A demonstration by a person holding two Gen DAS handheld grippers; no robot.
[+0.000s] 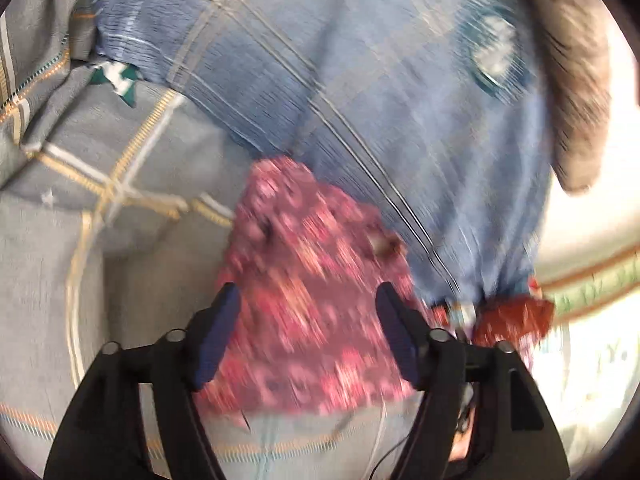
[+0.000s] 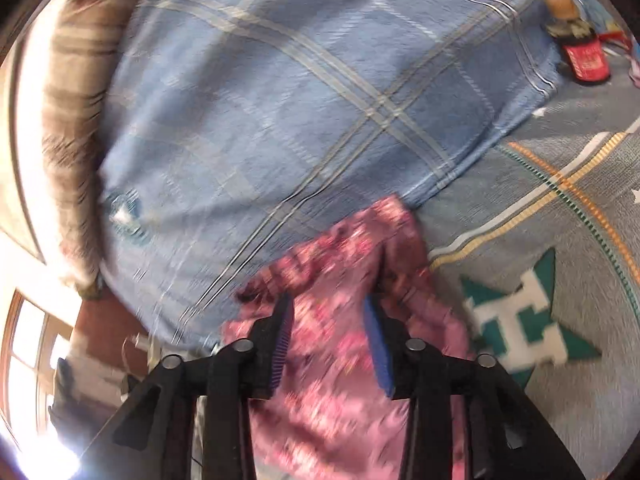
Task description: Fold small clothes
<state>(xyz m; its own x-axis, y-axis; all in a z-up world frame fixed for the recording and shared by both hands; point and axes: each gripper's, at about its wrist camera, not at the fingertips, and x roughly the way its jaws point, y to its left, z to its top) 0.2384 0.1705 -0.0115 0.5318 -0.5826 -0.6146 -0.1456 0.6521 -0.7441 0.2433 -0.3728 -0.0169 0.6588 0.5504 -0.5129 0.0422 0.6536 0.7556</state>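
Observation:
A small pink floral garment (image 1: 308, 292) lies bunched on a grey bedsheet (image 1: 140, 240), blurred by motion. My left gripper (image 1: 308, 296) is open, its jaws wide apart over the garment, one finger on each side of it. In the right wrist view the same garment (image 2: 340, 380) runs under my right gripper (image 2: 326, 306), whose jaws stand apart with cloth between the blue pads (image 2: 376, 348). I cannot tell if either gripper touches the cloth.
A blue plaid pillow (image 1: 380, 100) lies just beyond the garment; it also shows in the right wrist view (image 2: 280, 100). A brown furry cushion (image 2: 76, 120) lies at its far side. A red object (image 2: 586, 60) sits on the sheet. A bright window (image 2: 24, 344) is at the left.

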